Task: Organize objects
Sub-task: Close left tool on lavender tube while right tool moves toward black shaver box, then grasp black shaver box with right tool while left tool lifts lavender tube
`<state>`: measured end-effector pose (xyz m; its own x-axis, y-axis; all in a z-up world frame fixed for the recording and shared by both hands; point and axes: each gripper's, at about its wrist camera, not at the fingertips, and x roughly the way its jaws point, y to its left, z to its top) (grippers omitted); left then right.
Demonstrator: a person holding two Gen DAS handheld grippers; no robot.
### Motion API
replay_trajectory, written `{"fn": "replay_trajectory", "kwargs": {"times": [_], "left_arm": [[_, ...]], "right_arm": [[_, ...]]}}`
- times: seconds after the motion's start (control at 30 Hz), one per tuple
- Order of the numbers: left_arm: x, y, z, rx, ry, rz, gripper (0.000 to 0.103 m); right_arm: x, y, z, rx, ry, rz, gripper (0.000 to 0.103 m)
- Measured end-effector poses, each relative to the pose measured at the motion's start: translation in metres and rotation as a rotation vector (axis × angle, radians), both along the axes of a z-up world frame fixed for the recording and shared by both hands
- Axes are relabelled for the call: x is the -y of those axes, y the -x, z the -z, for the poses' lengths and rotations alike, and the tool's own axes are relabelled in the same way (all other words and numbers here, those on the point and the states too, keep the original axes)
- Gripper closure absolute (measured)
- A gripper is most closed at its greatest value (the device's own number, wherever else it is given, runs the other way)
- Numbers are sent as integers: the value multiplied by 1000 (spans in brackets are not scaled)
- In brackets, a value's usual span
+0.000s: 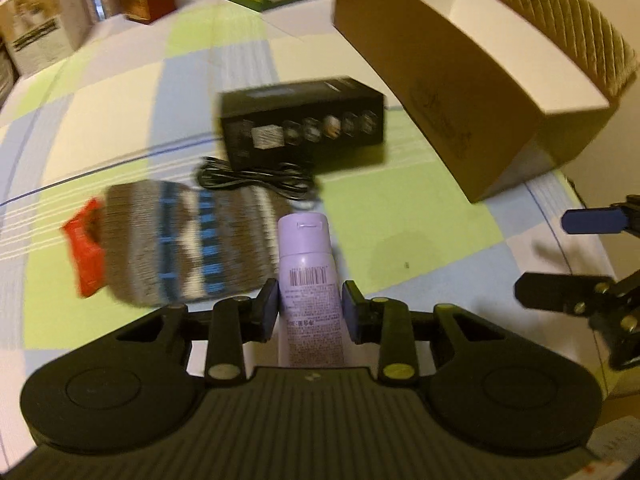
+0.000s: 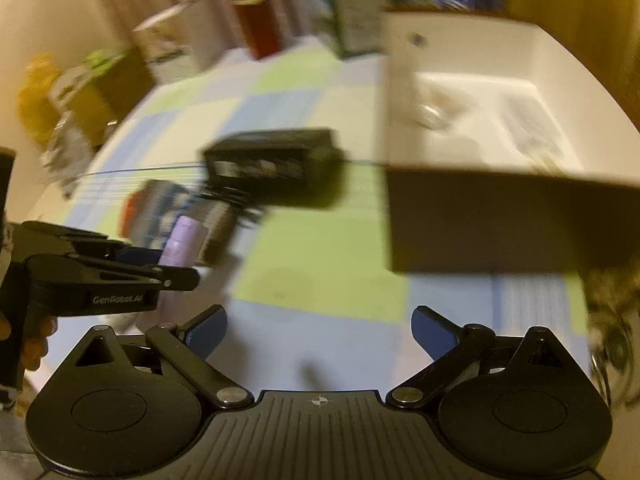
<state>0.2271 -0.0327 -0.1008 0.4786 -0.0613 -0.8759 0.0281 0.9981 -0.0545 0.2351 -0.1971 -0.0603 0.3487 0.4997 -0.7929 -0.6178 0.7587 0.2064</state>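
The left gripper (image 1: 310, 306) is clamped on a lilac bottle (image 1: 308, 276): both blue pads press its sides near the barcode label, and the capped end points away from the camera. The bottle is above a checked tablecloth (image 1: 400, 216) in green, blue and cream. The right gripper (image 2: 320, 330) holds nothing; its fingers stand wide apart over the cloth.

Just beyond the bottle, to its left, lies a knitted striped pouch (image 1: 188, 240) in grey, blue and white, with a red object (image 1: 84, 246) at its far left end. Behind the pouch is a coiled black cable (image 1: 256, 180), and touching the cable's far side, a black box (image 1: 304, 124) printed with small pictures.

Farther right stands an open cardboard box (image 1: 452, 72) with a white interior. Several cartons (image 1: 40, 28) line the far edge of the table.
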Motion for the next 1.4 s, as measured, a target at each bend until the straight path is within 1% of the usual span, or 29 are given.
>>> {"fn": "replay_trajectory", "kwargs": {"times": [0.07,0.17,0.2,0.23,0.27,0.4,0.43,0.5,0.57,0.67,0.73,0.87,0.9,0.93,0.97,1.0,1.07,1.13,1.17,1.23,1.3,1.37,1.4], "left_arm": [[-14,8,-9,15,4,-35,75],[-35,21,-22,37,1,-95,75],[-42,24,-26,44,1,-118,75],[-49,27,-29,52,3,-137,75],[-56,30,-33,58,3,-157,75],[-80,39,-45,89,2,-232,75],[-87,40,-47,95,2,-249,75],[-96,42,-50,104,5,-276,75],[-105,43,-51,105,6,-298,75],[-115,43,-48,100,8,-328,75],[-121,45,-46,97,11,-345,75],[-129,47,-44,88,12,-369,75],[-131,46,-43,86,13,-374,75],[-132,47,-43,84,12,-379,75],[-134,47,-42,81,12,-382,75],[-135,48,-41,78,11,-385,75],[-137,48,-40,73,11,-389,75],[-138,48,-38,68,11,-391,75],[-138,47,-37,67,11,-390,75],[-138,46,-37,66,13,-385,75],[-138,44,-37,66,14,-379,75],[-137,42,-37,67,17,-371,75],[-136,41,-37,67,18,-367,75]], "right_arm": [[-15,4,-7,52,-2,-61,7],[-38,8,-15,159,20,-154,8],[-45,8,-17,208,42,-188,10],[-52,9,-17,253,65,-217,15],[-59,9,-17,299,93,-252,21],[-84,6,-8,496,237,-402,28],[-92,5,-3,539,287,-446,31],[-106,2,11,608,389,-537,33],[-119,0,27,643,487,-624,34],[-132,-10,53,652,603,-701,34],[-143,-17,69,656,682,-718,34],[-150,-27,89,678,748,-737,35],[-152,-30,93,678,750,-736,35],[-153,-33,96,679,748,-727,38],[-154,-36,96,678,736,-723,46],[-155,-39,97,682,729,-709,49],[-155,-42,91,676,703,-697,51],[-153,-47,77,625,630,-659,52],[-151,-51,68,582,589,-628,54],[-146,-62,48,461,487,-538,56],[-135,-78,29,305,377,-429,59],[-123,-88,16,172,296,-345,62],[-119,-90,13,130,275,-318,62]]}}
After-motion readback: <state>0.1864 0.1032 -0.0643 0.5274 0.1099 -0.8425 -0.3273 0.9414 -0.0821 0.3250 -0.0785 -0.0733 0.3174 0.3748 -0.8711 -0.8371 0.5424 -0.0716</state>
